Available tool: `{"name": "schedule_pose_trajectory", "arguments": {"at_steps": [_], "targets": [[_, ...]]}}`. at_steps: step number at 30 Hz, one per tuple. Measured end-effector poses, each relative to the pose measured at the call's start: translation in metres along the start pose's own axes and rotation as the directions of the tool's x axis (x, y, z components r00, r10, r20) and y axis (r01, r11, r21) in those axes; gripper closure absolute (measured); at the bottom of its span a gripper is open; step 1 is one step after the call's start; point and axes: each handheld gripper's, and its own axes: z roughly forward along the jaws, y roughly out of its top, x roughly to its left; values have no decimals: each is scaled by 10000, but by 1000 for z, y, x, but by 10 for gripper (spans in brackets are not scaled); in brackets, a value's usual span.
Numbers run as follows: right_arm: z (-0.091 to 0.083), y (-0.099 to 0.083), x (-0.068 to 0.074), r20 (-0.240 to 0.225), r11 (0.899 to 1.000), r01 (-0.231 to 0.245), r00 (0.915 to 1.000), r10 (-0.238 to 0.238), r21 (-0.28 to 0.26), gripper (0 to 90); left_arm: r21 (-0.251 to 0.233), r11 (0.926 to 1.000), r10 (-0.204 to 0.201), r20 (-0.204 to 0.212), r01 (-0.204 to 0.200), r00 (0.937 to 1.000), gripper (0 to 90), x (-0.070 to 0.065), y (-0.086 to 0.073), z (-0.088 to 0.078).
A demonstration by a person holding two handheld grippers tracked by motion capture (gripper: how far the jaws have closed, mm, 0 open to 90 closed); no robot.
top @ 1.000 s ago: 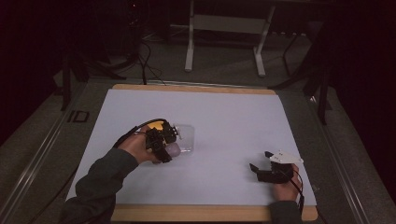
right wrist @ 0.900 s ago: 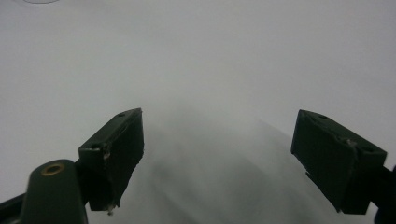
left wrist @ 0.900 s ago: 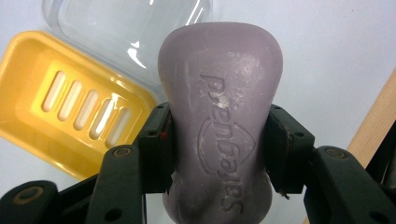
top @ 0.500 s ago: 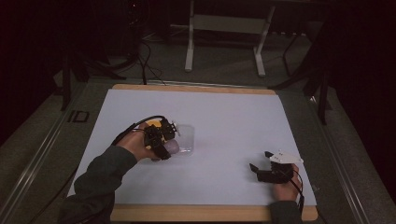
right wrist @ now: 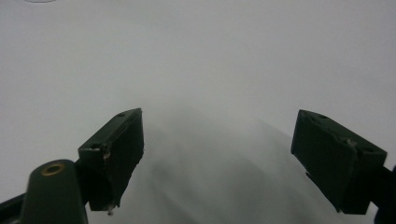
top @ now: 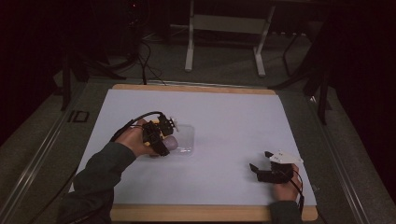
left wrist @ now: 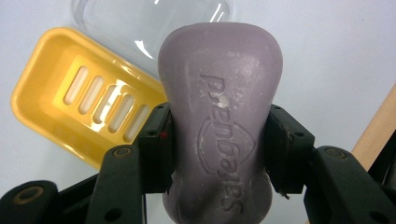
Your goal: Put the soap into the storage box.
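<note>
Yellow dish [left wrist: 88, 109] & clear lid [left wrist: 149, 28] just beyond soap [left wrist: 222, 116], sheet [top: 233, 121] elsewhere bare

Dark room, grey floor [top: 224, 65], white-legged stand [top: 224, 28] beyond the white-topped table [top: 233, 116].

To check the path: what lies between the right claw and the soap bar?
In the high view, only bare white table separates the right claw from the soap bar.

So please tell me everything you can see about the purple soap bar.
The soap bar is a dull purple, waisted block with rounded ends and an embossed brand mark on its face, lightly scuffed. The left tongs clamp it at the narrow middle, one jaw on each side. It is held above the slotted yellow tray and the clear lid.
</note>
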Motion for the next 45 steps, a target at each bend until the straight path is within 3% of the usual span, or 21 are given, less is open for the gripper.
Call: {"name": "schedule_pose_trajectory", "arguments": {"at_steps": [14, 45], "targets": [[0, 0, 1, 15, 10000, 5, 10000, -6, 51, 169, -237, 9990, -374, -68, 372, 9993, 500, 11, -1, -5], [1, 0, 1, 12, 9999, 68, 10000, -68, 76, 169, -183, 9920, -1253, -220, 1249, 9919, 500, 30, 1, 8]]}}
